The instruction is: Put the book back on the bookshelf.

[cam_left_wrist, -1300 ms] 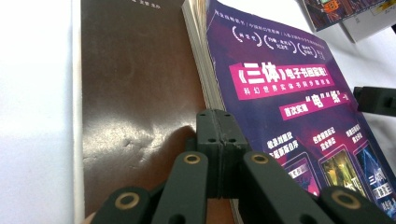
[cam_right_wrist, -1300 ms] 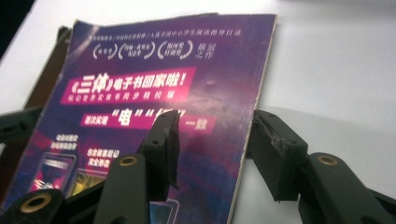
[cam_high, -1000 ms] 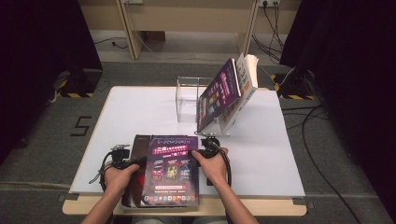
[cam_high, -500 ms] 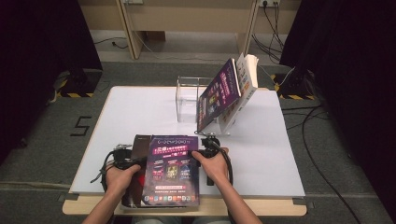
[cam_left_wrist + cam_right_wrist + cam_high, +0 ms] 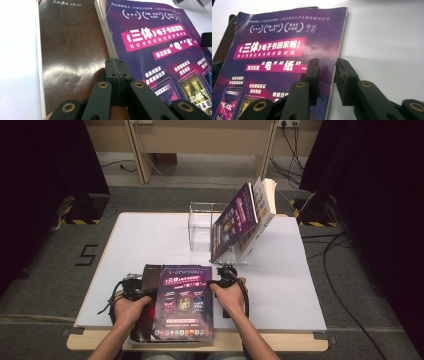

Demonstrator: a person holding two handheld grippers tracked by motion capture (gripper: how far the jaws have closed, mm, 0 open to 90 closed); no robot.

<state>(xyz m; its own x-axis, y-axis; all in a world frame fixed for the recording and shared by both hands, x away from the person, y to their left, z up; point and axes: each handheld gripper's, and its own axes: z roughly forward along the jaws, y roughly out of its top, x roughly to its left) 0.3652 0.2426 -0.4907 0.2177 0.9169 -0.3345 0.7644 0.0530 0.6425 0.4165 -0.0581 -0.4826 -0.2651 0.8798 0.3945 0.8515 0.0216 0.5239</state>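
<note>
- The purple book [image 5: 184,302] lies flat at the near edge of the white worktop [image 5: 150,240], on top of a dark brown book [image 5: 150,276] whose cover sticks out to its left.
- The left tool [image 5: 118,75] has its jaws clenched together with nothing between them; its tips rest at the seam where the purple book's page edge meets the brown cover.
- The right tool [image 5: 327,72] straddles the purple book's right edge, one jaw over the cover and one outside on the worktop. Its jaws have just been closing on that edge, but a gap shows on the outer side, so the grip does not look firm yet.
- Judging by the layout, the work is shelving books: two books [image 5: 245,217] already lean tilted in the clear acrylic stand [image 5: 200,225] at the far middle of the worktop, a purple one in front and a pale one behind it.
- The stand's left part looks free, with room for more.
- Done so far, it seems: two books placed. Left: securing the purple book, lifting it off the brown one, carrying it to the stand, then the brown book.
</note>
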